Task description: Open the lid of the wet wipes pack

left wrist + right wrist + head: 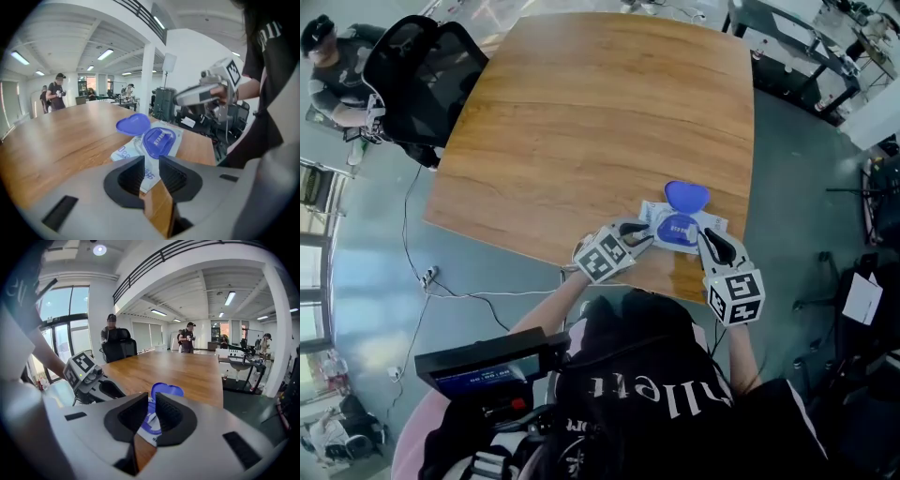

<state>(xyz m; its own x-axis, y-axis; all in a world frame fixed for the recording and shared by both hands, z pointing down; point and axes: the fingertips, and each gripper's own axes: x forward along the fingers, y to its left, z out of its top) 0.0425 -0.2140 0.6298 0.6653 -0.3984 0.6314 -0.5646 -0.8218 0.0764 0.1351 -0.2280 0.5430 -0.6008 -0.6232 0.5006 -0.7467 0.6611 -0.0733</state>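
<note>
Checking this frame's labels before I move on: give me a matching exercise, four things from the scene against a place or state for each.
Things
1. blue heart-shaped plastic lid
2. white wet wipes pack
3. left gripper
4. right gripper

Places or states
A. lies flat on the wooden table, close to its near edge
B. at the pack's right end in the head view, jaws slightly apart
C. swung open, on the pack's far side
D. at the pack's left end in the head view

Pairs: 1-C, 2-A, 3-D, 4-B

Showing white letters upside down on black shirt (661, 398), blue print on wet wipes pack (123, 152), neither reading clearly.
</note>
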